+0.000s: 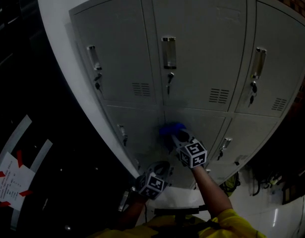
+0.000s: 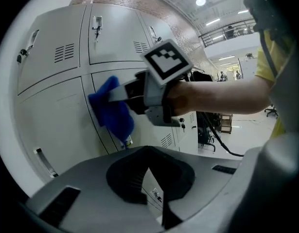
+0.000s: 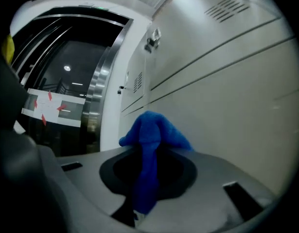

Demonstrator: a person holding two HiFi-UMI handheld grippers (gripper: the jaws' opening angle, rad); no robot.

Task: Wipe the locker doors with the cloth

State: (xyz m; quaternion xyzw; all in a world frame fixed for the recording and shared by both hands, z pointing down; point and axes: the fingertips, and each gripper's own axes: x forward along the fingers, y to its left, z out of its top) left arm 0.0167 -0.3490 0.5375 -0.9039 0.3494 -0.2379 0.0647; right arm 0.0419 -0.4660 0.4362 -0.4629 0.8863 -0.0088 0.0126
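Observation:
A bank of grey locker doors (image 1: 202, 58) faces me. A blue cloth (image 1: 171, 129) is pressed to the lower middle door (image 1: 204, 120). My right gripper (image 1: 176, 136) is shut on it, with a bare forearm behind. From the left gripper view the cloth (image 2: 112, 111) hangs off the right gripper (image 2: 114, 96) against the door (image 2: 57, 115). In the right gripper view the cloth (image 3: 151, 132) bunches beyond the right gripper (image 3: 145, 178), beside the door (image 3: 237, 106). My left gripper (image 1: 161, 168) hangs lower and further left, off the cloth. The left gripper (image 2: 151, 181) looks shut and holds nothing.
Keys hang in the upper locks (image 1: 169, 78). A white pillar (image 1: 63, 43) borders the lockers on the left, with dark metal-framed doors and a paper notice (image 1: 8, 180) with red arrows beyond it. Cables (image 1: 264, 182) hang at the lower right.

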